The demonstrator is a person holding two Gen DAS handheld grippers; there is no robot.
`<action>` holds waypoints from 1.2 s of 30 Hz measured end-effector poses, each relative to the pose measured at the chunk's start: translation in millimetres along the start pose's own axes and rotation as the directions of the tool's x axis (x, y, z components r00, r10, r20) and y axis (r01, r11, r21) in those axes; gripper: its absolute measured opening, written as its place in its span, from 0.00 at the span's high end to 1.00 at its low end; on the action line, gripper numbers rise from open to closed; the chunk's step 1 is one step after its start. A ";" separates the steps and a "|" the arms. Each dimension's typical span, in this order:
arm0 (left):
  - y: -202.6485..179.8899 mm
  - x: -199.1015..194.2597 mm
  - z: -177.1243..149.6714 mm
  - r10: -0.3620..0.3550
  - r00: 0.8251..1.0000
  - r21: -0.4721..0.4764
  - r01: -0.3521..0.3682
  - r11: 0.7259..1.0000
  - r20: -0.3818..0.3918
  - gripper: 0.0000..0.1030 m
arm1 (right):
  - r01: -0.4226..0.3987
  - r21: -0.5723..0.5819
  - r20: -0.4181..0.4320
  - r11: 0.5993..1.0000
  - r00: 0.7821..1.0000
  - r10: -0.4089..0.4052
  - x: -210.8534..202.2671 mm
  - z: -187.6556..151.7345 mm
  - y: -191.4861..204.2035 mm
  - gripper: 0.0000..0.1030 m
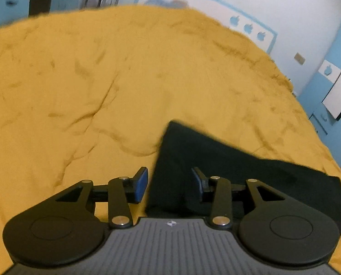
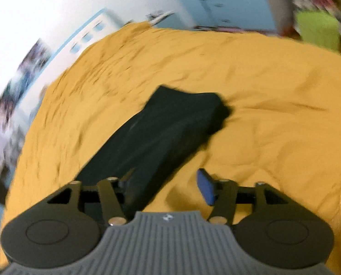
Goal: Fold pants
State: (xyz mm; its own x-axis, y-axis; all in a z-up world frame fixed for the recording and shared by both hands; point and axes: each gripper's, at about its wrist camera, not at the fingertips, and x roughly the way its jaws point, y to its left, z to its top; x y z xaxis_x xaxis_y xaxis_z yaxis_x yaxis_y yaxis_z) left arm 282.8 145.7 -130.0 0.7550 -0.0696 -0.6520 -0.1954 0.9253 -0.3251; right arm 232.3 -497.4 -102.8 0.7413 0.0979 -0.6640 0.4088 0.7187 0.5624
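Observation:
The dark pants (image 2: 170, 126) lie as a long folded strip on the mustard-yellow bedspread (image 2: 262, 80). In the right wrist view they run from under the left finger up to the middle of the frame. My right gripper (image 2: 165, 176) hovers over their near end, jaws wide apart and holding nothing. In the left wrist view one corner of the pants (image 1: 204, 155) points up the frame, and the cloth spreads to the lower right. My left gripper (image 1: 169, 174) hangs above that corner, open, its blue pads (image 1: 141, 183) clear of the cloth.
The bedspread (image 1: 101, 80) is wrinkled all over and fills most of both views. Beyond the bed are a white wall, a white board with a blue frame (image 1: 252, 27) and blue furniture (image 1: 330, 73). A green box (image 2: 319, 29) stands past the bed's far edge.

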 end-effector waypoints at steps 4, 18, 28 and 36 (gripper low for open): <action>-72.9 -24.7 -17.7 -0.127 0.992 0.042 0.127 0.991 0.007 0.49 | -0.085 0.174 0.018 0.981 0.996 0.084 27.6 13.3 -26.5 0.40; -330.2 60.4 -73.3 -0.186 0.968 0.361 0.235 0.902 -0.166 0.47 | -0.250 0.260 0.101 0.932 0.968 0.232 86.3 25.8 -65.5 0.70; -366.8 113.2 -118.6 -0.074 0.945 0.405 0.206 0.891 -0.319 0.51 | -0.219 0.246 0.067 0.944 0.976 0.209 85.9 40.7 -60.4 0.85; -346.7 95.2 -101.1 -0.160 0.950 0.290 0.238 0.927 -0.269 0.52 | -0.199 0.111 0.113 0.974 0.976 0.187 68.6 41.4 -44.2 0.75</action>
State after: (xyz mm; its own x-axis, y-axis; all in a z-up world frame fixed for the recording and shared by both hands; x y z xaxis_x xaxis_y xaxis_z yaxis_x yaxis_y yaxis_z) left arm 359.1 -219.4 -148.6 0.5796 -0.3142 -0.7519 0.1805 0.9493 -0.2575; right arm 287.2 -551.0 -152.8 0.8600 0.1518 -0.4872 0.3096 0.6037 0.7346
